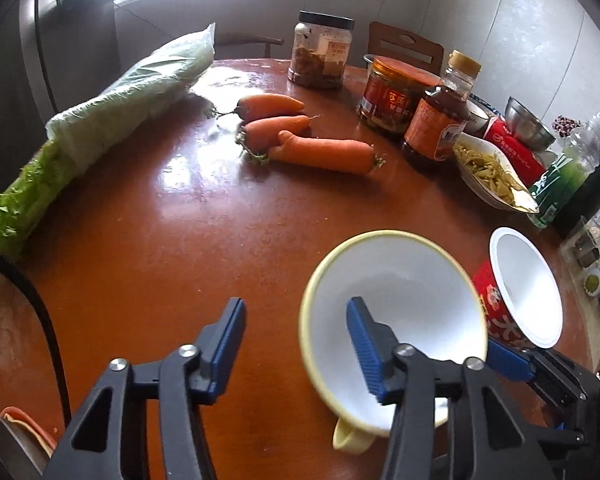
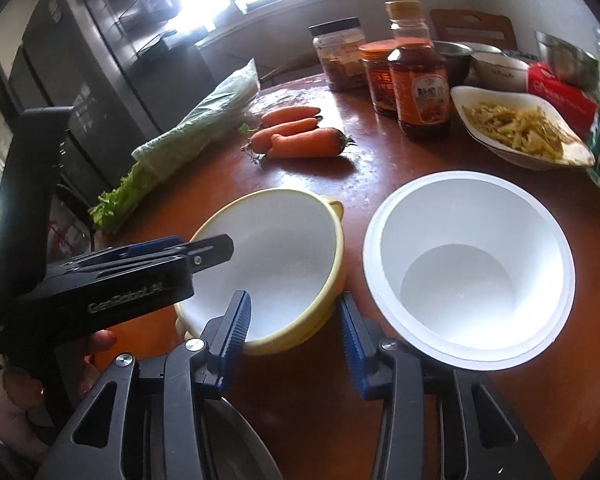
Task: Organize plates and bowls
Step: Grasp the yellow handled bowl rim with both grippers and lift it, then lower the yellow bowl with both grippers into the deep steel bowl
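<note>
A white bowl with a pale yellow rim and a small handle (image 1: pixel 416 280) (image 2: pixel 284 248) stands on the brown table near me. My left gripper (image 1: pixel 296 316) is open. Its right finger (image 1: pixel 364 336) reaches inside the bowl and its left finger stays outside, so the bowl's left rim lies between them with room to spare. My right gripper (image 2: pixel 294 312) is open too, straddling the bowl's near rim without pressing it. A white paper cup bowl with a red printed side (image 2: pixel 468 272) (image 1: pixel 524 284) stands just right of the yellow bowl.
Three carrots (image 1: pixel 300 136), bagged celery (image 1: pixel 112 120), jars (image 1: pixel 322 56), a sauce bottle (image 1: pixel 440 120) and a white dish of shredded vegetables (image 2: pixel 520 128) crowd the far half. Steel bowls (image 1: pixel 528 120) sit at the back right. A grey metal dish (image 2: pixel 236 444) lies under my right gripper.
</note>
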A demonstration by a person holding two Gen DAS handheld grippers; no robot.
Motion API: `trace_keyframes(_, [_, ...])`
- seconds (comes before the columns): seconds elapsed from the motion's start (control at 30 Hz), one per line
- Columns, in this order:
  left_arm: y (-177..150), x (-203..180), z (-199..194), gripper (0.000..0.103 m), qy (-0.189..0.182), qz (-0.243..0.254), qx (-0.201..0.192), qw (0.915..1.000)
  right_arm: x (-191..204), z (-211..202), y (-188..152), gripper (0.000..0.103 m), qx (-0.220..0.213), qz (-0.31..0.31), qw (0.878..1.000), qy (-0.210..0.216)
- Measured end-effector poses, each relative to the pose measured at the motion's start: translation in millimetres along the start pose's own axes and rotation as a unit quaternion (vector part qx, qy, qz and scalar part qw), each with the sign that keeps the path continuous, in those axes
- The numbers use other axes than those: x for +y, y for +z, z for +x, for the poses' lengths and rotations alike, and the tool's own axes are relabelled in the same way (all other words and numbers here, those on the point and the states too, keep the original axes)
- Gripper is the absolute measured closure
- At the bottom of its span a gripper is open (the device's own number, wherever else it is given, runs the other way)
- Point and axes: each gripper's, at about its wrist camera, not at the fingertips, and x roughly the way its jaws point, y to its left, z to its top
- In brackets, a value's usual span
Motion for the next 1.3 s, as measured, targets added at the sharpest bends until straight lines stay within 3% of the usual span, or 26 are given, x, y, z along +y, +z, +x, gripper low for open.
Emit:
trace_keyframes(0.17, [-2, 3, 10, 0.073, -0.029, -0.004, 0.027, 0.9992, 8, 5, 3, 0.064, 0.008, -0.030, 1.000, 0.001])
trace_keyframes(0.4, [-5, 8, 3, 0.076, -0.031, -0.015, 0.017, 0.9993, 14, 7, 4, 0.069, 0.009, -0.052, 0.999, -0.008])
trace_keyframes(0.87, [-5, 14, -19, 0.076, -0.032, -0.027, -0.013, 0.9990, 26, -7, 8, 0.069, -0.017, -0.057, 0.998, 0.004])
trace_keyframes(1.3, [-12, 5, -70, 0.076, -0.034, -0.019, -0.059, 0.9975, 40, -44, 11, 0.070, -0.060, -0.075, 0.995, 0.005])
